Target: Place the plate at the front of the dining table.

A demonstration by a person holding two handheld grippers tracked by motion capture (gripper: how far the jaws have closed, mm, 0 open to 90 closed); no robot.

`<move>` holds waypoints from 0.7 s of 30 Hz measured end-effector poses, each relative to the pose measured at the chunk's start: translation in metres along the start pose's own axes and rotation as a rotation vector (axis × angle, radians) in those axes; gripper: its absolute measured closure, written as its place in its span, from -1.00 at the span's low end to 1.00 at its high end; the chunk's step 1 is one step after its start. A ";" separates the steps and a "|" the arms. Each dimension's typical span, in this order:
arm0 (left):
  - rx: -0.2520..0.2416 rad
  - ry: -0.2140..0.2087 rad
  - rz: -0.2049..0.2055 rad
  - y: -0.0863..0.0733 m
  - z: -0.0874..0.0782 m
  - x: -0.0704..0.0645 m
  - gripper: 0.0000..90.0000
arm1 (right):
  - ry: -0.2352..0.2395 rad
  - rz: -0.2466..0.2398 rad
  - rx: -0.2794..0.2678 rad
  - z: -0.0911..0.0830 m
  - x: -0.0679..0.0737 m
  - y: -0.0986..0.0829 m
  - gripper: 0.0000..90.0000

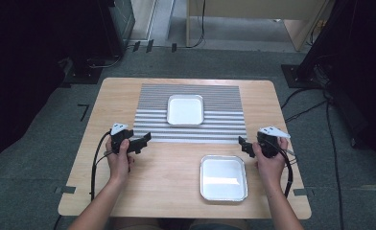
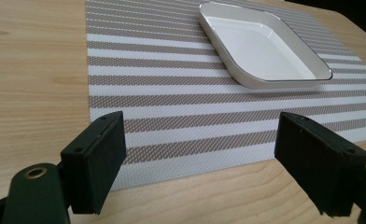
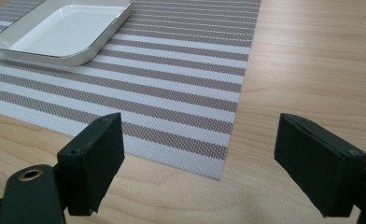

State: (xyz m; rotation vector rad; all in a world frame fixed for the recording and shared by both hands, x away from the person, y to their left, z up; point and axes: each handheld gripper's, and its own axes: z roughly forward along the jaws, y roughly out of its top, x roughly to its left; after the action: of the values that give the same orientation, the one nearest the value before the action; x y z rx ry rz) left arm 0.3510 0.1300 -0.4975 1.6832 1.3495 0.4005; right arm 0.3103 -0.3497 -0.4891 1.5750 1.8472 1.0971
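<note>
Two square-on trays (image 1: pixel 223 178), unheld.

bare forearms; black grippers, grey three-cornered plates, black cables, blocky jaws.

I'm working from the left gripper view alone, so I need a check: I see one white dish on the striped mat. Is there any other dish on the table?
Observer: Yes. A second tray lies on the bare table, nearer the person, just left of the right hand.
Operator: Is the right gripper carrying anything?
Observer: No. The right gripper is open and empty, close to the near right corner of the mat.
</note>
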 end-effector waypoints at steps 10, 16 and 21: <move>0.001 0.021 0.018 -0.014 -0.022 0.013 -0.63 | -0.023 0.015 -0.003 -0.021 -0.015 -0.018 -0.64; 0.017 0.027 0.024 -0.024 -0.034 0.021 -0.63 | -0.035 0.026 -0.004 -0.036 -0.026 -0.031 -0.64; 0.016 0.034 0.019 -0.031 -0.045 0.028 -0.63 | -0.045 0.039 0.001 -0.048 -0.036 -0.044 -0.64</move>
State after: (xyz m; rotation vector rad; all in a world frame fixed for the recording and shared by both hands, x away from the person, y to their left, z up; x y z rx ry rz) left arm 0.3095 0.1745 -0.5056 1.7107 1.3657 0.4322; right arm 0.2552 -0.3985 -0.5027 1.6297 1.7946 1.0696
